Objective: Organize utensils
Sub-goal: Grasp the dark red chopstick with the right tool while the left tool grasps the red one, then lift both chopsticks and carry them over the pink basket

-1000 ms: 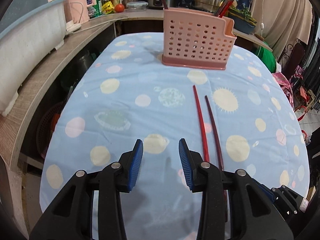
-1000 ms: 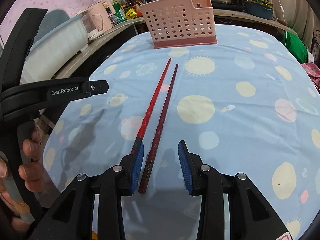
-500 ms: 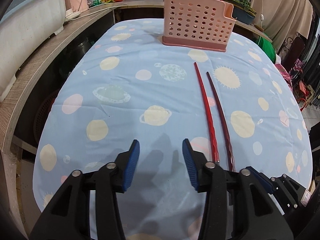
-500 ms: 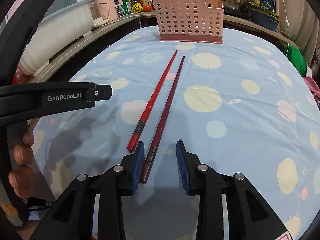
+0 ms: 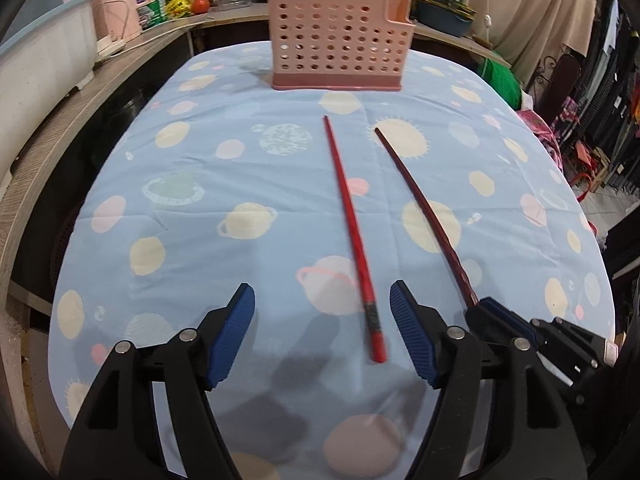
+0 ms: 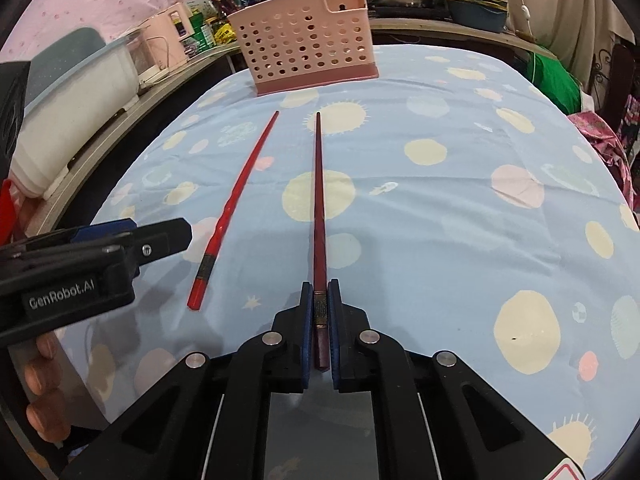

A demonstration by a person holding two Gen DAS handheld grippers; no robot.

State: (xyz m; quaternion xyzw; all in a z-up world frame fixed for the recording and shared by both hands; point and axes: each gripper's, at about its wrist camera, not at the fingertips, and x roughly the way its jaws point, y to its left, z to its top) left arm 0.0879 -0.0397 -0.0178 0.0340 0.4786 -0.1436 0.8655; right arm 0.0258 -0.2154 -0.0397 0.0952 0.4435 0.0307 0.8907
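Note:
A bright red chopstick lies on the blue planet-print tablecloth, its thick end between the wide-open jaws of my left gripper, which touches nothing. It also shows in the right wrist view. My right gripper is shut on the thick end of a dark red chopstick, whose tip points toward the pink perforated utensil basket. In the left wrist view the dark chopstick runs into the right gripper's fingers. The basket stands at the table's far end.
A wooden counter runs along the left with a white tub, a pink appliance, bottles and pots. Green cloth and clothes lie at the right past the table edge. The left gripper's body sits close beside my right gripper.
My right gripper has closed on the dark red chopstick and swung it away from the bright red one. My left gripper has opened wider and shifted right, over the bright red chopstick's end.

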